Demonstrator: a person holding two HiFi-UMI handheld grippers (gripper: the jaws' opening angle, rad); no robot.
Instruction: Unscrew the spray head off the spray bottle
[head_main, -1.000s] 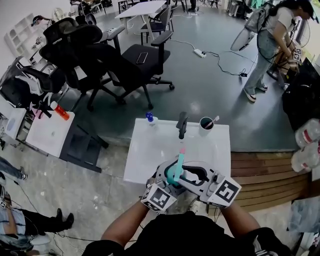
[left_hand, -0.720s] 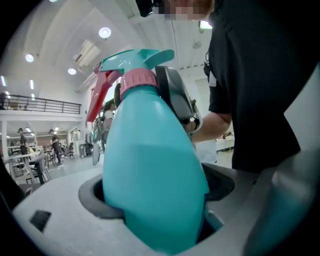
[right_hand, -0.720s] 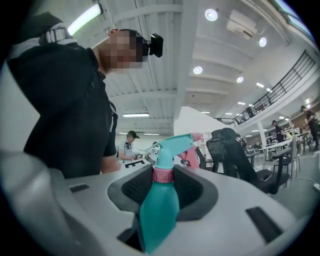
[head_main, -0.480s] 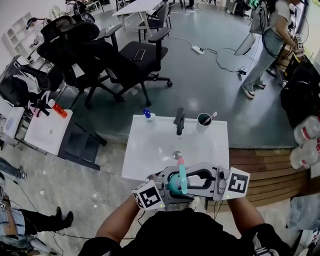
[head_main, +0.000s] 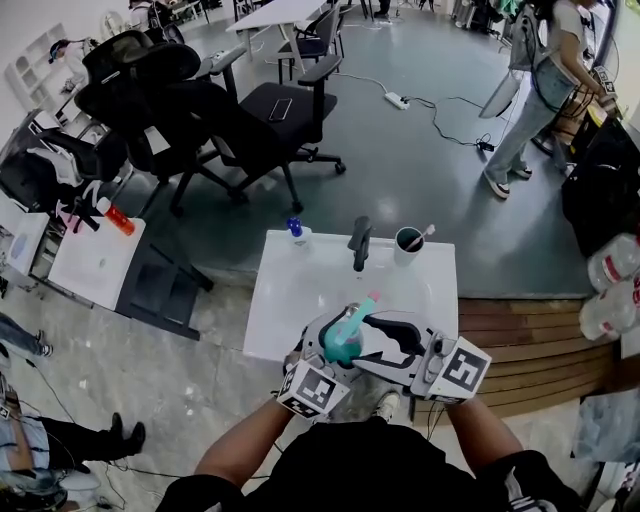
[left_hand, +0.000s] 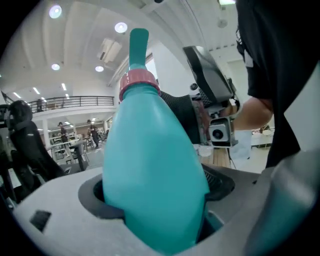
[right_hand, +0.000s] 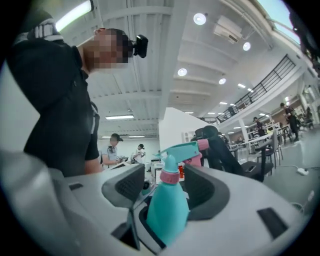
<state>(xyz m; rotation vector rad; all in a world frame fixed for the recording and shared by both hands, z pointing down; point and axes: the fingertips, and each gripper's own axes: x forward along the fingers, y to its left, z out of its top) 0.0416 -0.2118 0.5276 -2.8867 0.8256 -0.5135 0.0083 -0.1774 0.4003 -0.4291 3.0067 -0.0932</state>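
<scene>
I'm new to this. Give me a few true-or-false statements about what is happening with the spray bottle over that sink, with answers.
1. The left gripper grips the teal spray bottle by its body. True.
2. The spray head is already off. False: it sits on the pink collar atop the bottle.
3. The right gripper is squeezing the bottle. False: its jaws have just been opening and stand apart, with the bottle's neck between them and the pads clear of it.
4. A cup stands beside the faucet on the white basin. True.
</scene>
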